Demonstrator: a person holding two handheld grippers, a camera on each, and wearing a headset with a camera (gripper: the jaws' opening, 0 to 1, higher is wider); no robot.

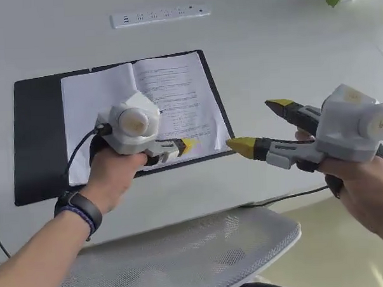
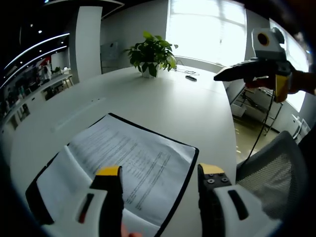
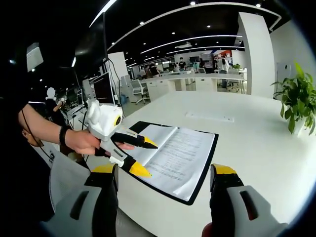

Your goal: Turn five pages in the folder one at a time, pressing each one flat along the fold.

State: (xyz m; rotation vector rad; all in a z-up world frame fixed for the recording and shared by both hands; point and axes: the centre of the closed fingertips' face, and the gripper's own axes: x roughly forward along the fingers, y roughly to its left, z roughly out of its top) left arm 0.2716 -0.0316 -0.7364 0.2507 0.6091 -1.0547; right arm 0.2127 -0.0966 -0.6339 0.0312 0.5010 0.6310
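Note:
The black folder point(image 1: 39, 144) lies open on the white table, a printed page point(image 1: 170, 87) on top and a blank white sheet to its left. My left gripper point(image 1: 179, 149) hovers over the folder's near edge, open, with nothing between its jaws. In the left gripper view it point(image 2: 160, 170) stands above the printed page point(image 2: 133, 163). My right gripper point(image 1: 259, 124) is held off the table's front edge, to the right of the folder, open and empty. The right gripper view shows this gripper point(image 3: 164, 169) facing the folder point(image 3: 177, 153) and the left gripper point(image 3: 143, 157).
A white power strip point(image 1: 160, 16) lies at the back of the table. A potted plant point(image 2: 150, 52) stands at the far corner. A grey mesh chair point(image 1: 183, 252) sits right below the table's front edge. A black cable runs from the left gripper.

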